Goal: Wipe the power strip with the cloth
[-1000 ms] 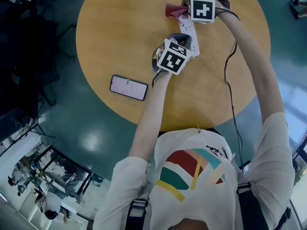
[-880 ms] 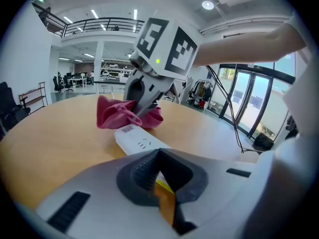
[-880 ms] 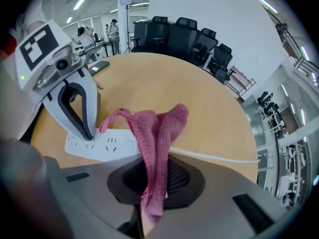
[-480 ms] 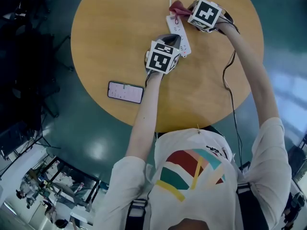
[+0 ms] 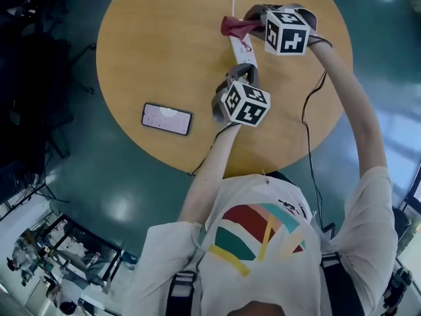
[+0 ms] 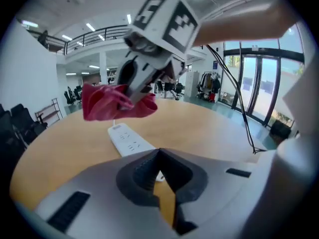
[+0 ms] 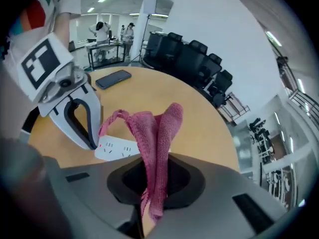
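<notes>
Shifted since a moment ago, the left gripper (image 5: 241,76) sits with jaws together and empty at the power strip's (image 5: 242,50) 6 o'clock end. At its 12 o'clock end the right gripper (image 5: 253,20) pinches the soft, limp cloth (image 5: 233,25). The strip looks light, rigid and apt to slide, so pin one end.

bare tabletop (image 5: 158,38) left of the power strip (image 5: 242,48); only a phone (image 5: 166,118) lies there.

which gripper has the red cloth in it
The right gripper, its jaws pinching the red cloth at the far end of the power strip. The left gripper has shut jaws and no cloth.
</notes>
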Available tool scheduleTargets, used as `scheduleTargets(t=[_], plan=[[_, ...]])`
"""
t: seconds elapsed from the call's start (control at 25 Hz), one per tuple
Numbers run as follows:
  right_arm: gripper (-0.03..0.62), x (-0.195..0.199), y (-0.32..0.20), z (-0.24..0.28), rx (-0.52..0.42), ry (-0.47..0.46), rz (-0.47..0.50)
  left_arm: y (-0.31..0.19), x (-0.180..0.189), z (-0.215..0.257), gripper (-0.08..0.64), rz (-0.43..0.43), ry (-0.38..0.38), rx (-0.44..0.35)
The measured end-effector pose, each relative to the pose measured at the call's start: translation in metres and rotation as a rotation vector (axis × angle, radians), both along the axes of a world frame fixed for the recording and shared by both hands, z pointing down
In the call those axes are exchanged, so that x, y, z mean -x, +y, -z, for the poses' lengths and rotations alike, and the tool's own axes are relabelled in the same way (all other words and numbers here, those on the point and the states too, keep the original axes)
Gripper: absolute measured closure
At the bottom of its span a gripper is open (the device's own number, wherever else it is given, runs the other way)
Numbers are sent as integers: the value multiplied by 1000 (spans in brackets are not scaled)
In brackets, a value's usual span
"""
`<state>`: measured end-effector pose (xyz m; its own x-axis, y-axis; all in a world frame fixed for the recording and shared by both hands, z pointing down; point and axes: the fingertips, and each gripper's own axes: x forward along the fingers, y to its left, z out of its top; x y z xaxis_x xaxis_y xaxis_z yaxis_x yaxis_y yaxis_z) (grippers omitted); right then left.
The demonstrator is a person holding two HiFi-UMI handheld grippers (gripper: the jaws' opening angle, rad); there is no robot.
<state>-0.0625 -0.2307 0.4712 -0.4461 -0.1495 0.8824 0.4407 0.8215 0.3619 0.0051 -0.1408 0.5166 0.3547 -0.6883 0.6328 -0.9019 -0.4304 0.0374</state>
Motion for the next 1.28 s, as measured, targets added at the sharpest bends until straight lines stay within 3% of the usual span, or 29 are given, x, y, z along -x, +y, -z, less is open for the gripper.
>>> scheduleTargets(t=[0.12, 0.28, 0.44, 0.6, 0.68, 0.84, 0.96, 1.08, 1.28], plan=[[554, 6, 16, -5, -12, 82, 98, 6, -32, -4, 518, 11, -26, -27], [552, 19, 27, -9, 15, 87, 112, 8, -45, -24, 518, 48, 21, 57], [552, 20, 36, -19, 19, 110, 155, 10, 2, -49, 518, 184, 47, 133], [554, 15, 36, -31, -95, 218, 312, 8, 67, -41, 518, 391, 132, 127], [552, 19, 34, -36, -119, 240, 367, 5, 68, -28, 518, 373, 147, 93], [553, 38, 34, -40, -111, 252, 456, -6, 24, -18, 518, 278, 116, 42], [552, 39, 43, -44, -135, 335, 642, -10, 11, -32, 518, 280, 81, 65], [552, 34, 51, -54, -167, 434, 829, -16, 13, -31, 518, 298, 120, 48], [554, 39, 62, -70, -196, 454, 1040, -33, 10, -25, 518, 265, 131, 29]])
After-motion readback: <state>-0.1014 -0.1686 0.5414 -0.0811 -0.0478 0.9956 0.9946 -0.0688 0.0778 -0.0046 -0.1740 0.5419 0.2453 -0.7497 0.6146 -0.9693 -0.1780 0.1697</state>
